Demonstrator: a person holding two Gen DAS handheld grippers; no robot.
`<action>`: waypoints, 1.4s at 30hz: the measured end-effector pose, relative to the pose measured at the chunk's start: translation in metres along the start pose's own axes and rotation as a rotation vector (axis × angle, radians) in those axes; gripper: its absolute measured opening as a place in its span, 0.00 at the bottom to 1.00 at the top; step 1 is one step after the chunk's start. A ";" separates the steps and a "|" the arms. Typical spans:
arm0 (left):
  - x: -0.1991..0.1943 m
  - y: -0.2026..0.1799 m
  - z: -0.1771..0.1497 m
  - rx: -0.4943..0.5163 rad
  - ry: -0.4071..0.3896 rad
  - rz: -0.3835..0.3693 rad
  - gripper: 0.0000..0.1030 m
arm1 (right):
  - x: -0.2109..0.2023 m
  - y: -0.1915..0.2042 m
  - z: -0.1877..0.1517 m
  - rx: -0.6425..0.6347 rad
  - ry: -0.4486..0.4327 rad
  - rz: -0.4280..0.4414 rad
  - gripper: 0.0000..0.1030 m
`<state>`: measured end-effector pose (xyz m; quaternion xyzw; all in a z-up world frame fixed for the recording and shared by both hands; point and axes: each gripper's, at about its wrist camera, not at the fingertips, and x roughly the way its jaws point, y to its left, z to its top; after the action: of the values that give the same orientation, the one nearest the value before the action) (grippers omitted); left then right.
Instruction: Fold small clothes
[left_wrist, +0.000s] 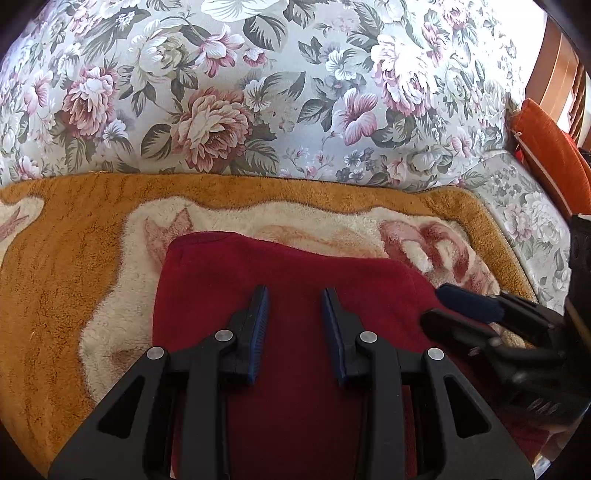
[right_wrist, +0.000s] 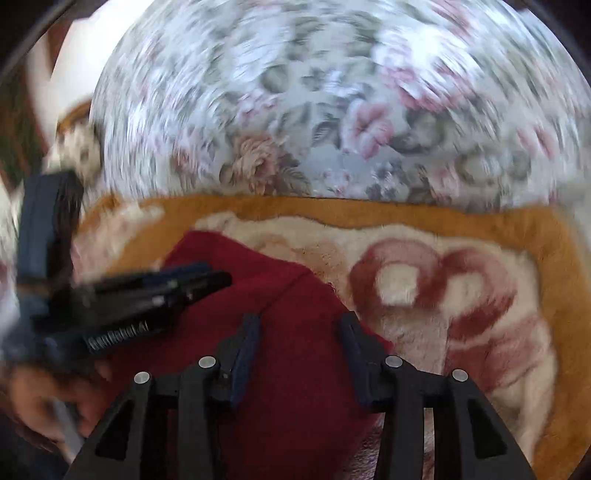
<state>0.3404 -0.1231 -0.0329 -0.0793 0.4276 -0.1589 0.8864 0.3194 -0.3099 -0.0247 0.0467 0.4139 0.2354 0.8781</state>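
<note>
garment count: one dark red fleece piece (left_wrist: 280, 295) is seen, already doubled over, nothing else to fold in sight.
tongs count: two pairs, left tongs (left_wrist: 294, 291) and right tongs (right_wrist: 299, 319).
left tongs: blue pads are held apart, nothing pinched, hovering over the red piece.
right tongs: also spread apart with nothing between them, over the red piece's right edge; the view is pretty smeared by blur.
garment position: laid flat on the fuzzy blanket (left_wrist: 55, 258), roughly mid-blanket.
garment axis: long side runs away from the cameras toward the sofa back; a seam line is seen running diagonally in the right wrist view.
surface: orange-bordered cream blanket spread over a floral sofa (left_wrist: 295, 92).
room: an orange cushion (left_wrist: 550, 155) is wedged at the sofa's right end.
</note>
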 end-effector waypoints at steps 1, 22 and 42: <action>0.000 0.000 0.000 -0.001 -0.001 -0.001 0.29 | -0.006 -0.002 0.001 0.013 -0.002 -0.003 0.41; 0.001 -0.003 -0.002 0.015 -0.001 0.025 0.29 | -0.072 0.086 -0.119 -0.500 -0.091 0.024 0.41; 0.002 -0.003 -0.001 0.017 -0.001 0.023 0.29 | -0.072 0.086 -0.121 -0.492 -0.101 0.031 0.41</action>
<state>0.3400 -0.1271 -0.0346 -0.0671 0.4267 -0.1521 0.8890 0.1572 -0.2803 -0.0294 -0.1506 0.2991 0.3401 0.8788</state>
